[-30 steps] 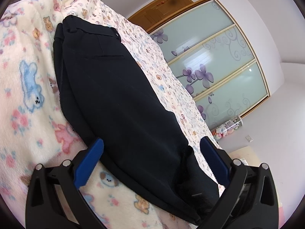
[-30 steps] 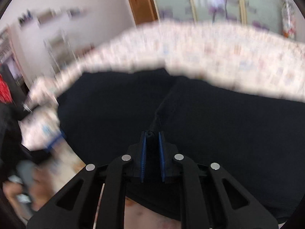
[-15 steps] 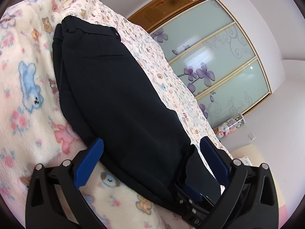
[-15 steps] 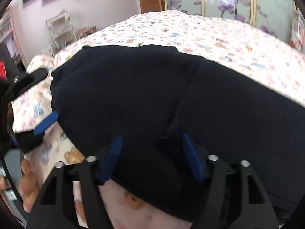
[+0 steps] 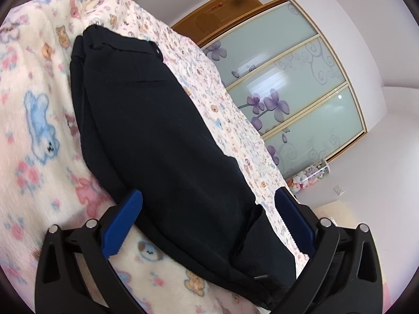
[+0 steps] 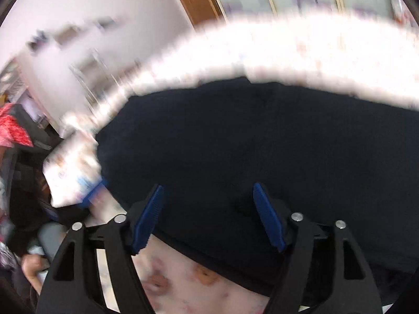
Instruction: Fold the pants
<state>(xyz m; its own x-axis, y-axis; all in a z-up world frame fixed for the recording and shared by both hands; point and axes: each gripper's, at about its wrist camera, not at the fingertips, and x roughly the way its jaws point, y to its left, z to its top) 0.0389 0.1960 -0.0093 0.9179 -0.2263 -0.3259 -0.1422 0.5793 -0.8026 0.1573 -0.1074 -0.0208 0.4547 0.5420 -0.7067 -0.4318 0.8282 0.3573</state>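
Black pants [image 5: 167, 141] on teddy-print blanket [image 5: 34, 136]; left tongs [image 5: 209, 217] agape, right tongs [image 6: 209, 209] opening, both empty

A bed [image 5: 225, 110] under a cream fleece blanket [image 5: 34, 120] printed with bears and flowers. Lying straight on the blanket, black pants [image 5: 162, 141] folded lengthwise, waistband at the far end, legs stretched toward the near edge of the bed.
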